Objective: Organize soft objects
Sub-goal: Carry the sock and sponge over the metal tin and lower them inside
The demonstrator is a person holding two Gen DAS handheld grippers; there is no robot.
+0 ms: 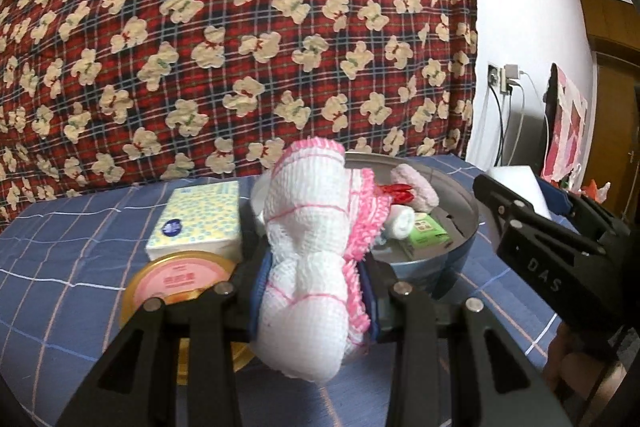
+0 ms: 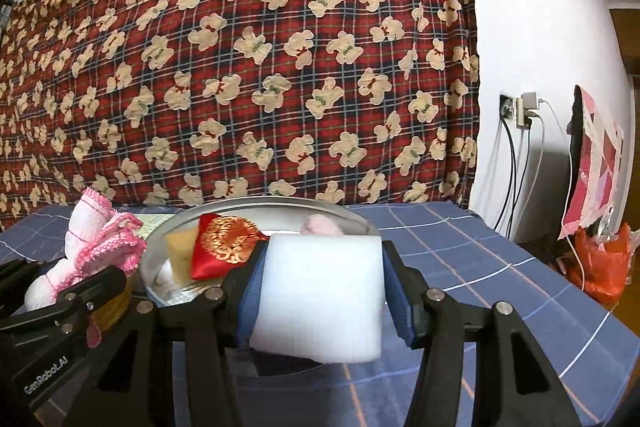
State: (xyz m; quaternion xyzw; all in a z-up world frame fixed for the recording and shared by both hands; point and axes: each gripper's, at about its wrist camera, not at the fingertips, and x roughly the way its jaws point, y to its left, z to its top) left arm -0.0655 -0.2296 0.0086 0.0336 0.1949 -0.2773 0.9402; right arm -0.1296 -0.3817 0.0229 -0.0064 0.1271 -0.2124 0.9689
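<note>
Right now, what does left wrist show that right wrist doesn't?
Left wrist only: tissue pack, round yellow-rimmed tin, green packet in the metal basin.
Right wrist only: red embroidered pouch and yellow sponge in the basin, orange bag off the table.
Both: the basin, the white-pink cloth in the left gripper, the white foam block in the right gripper.

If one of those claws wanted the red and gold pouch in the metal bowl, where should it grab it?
Probably by its upper edge, coming down from above. The red pouch leans tilted on other items inside the bowl, so its top stands free.
</note>
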